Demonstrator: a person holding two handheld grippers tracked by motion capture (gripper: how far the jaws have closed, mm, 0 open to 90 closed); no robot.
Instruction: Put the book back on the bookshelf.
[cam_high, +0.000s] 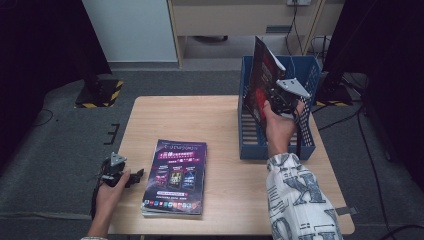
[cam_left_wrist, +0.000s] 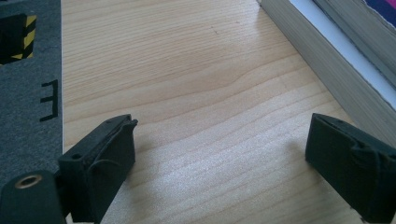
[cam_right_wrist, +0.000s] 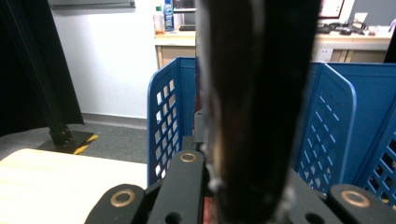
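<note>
Light wood table (cam_high: 220, 120): stack of magazines (cam_high: 175, 177) near-left, blue slotted file rack (cam_high: 250, 145) far-right. Left gripper (cam_high: 131, 178) rests at near-left edge.

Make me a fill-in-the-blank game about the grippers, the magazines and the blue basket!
The right gripper holds a dark glossy magazine over the ___ plastic basket.
The left gripper has its jaws ___.
The stack of purple-covered magazines lies on the ___ table.

Missing words: blue; open; wooden
</note>
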